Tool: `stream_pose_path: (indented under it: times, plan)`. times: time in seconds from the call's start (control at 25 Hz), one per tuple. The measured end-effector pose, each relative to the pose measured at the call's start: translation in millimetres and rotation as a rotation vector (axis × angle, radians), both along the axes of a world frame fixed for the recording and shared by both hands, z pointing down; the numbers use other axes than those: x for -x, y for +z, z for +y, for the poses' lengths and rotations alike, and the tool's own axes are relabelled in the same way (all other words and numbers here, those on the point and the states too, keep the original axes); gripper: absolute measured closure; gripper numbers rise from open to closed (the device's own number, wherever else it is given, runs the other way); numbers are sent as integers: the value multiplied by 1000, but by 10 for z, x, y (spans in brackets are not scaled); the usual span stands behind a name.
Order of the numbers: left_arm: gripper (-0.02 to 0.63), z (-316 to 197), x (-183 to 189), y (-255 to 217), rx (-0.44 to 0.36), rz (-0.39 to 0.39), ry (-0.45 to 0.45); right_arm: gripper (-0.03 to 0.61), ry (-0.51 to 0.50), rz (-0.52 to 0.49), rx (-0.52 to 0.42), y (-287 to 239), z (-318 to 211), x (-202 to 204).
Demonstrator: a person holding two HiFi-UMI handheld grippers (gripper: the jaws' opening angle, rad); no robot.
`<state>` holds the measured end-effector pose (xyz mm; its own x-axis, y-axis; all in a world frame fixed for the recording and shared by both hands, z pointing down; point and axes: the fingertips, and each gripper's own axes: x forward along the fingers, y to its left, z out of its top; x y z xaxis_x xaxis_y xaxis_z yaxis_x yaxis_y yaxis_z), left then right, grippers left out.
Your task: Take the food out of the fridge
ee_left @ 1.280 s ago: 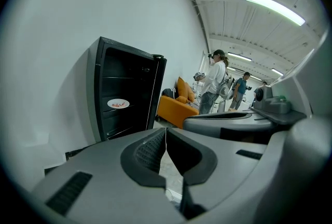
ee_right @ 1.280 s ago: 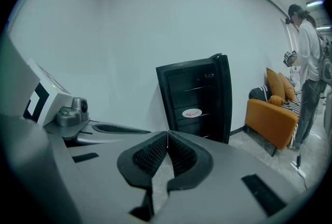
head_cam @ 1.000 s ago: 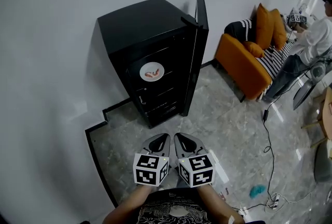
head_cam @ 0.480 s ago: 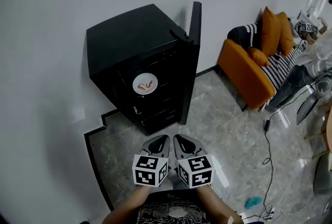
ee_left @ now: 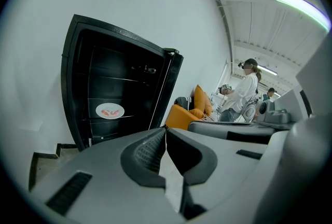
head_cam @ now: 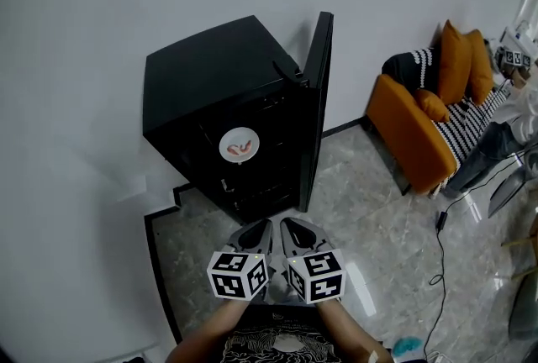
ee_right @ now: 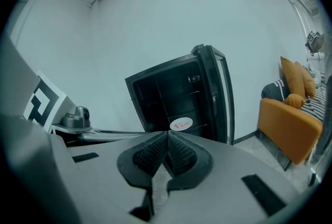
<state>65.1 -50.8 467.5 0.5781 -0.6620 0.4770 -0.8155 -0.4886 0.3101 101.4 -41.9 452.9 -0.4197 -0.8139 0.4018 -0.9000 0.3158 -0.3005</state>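
A small black fridge stands against the white wall with its door swung open to the right. On a middle shelf inside lies a white plate of pinkish food, which shows too in the left gripper view and the right gripper view. My left gripper and right gripper are side by side on the near side of the fridge, a short way off from it. Both are shut with nothing between their jaws.
An orange sofa with orange and striped cushions stands to the right along the wall. A person sits at the far right edge. A black cable runs over the marble floor. A dark skirting line borders the floor at left.
The view has shifted and the fridge with its plate now sits a little nearer to both grippers. The grippers stay side by side and shut.
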Motion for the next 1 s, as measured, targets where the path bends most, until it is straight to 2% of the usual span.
stream_pose_path:
  times: [0.12,0.28,0.48,0.72,1.0]
  plan:
    - [595,-57,32,-1,8,63,-43,557,-18,2,-12,-29,-25,13]
    - [595,-122,95,17,38,188,-101,557,-34,6,-16,-30,-41,27]
    - [595,-238,223,90,84,383,-185,557,-58,26,-8,32,-99,83]
    - [596,-506,326,216,121,576,-255,557,-78,65,-7,78,-330,124]
    - [595,-895,448,452,171,727,-302,557,-117,114,1,125,-651,227]
